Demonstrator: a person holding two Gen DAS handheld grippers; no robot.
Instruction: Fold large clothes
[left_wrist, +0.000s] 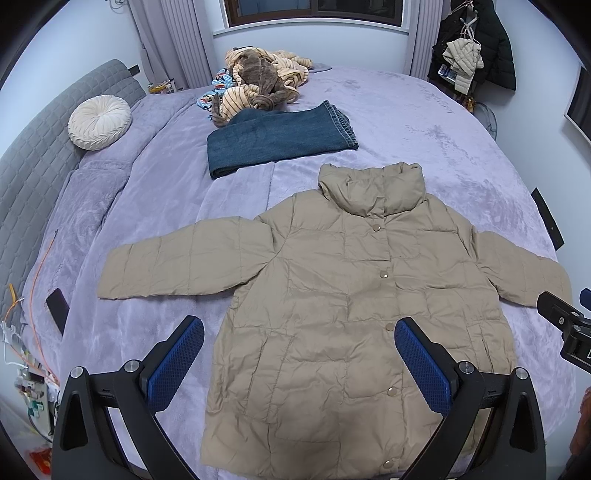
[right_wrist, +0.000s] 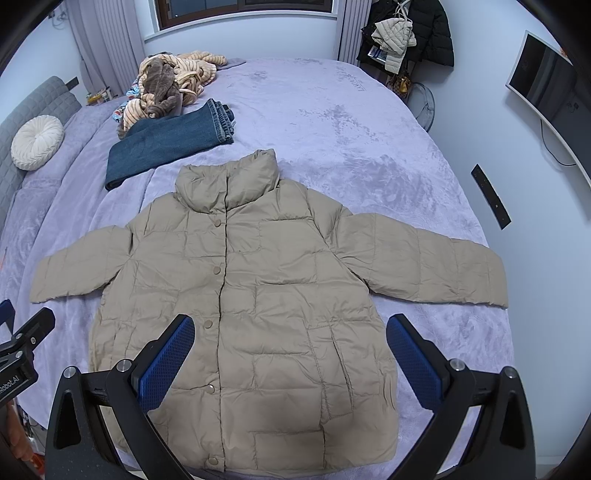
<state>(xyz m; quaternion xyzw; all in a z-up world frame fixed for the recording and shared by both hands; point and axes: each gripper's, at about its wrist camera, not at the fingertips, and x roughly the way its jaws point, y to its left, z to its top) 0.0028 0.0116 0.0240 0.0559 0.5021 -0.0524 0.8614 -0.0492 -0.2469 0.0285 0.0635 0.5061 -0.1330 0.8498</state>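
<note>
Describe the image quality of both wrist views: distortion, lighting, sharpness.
Left wrist view: strong fisheye bending, black corners, soft even light; the beige quilted puffer jacket looks sharp. Right wrist view: same curving of the lilac plush bedspread, dark vignette, faint shadow near the jacket hem, no glare.

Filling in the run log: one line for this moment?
stage: pre-fold | puffer jacket: flat, snapped, sleeves spread on bed | left gripper: open, hovering | right gripper: open, hovering | folded jeans: beyond collar

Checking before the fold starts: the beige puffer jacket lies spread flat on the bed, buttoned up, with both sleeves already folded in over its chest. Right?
Not quite. The beige puffer jacket lies flat and buttoned on the bed, but both sleeves stretch straight out sideways, unfolded; the right wrist view shows this.
</note>
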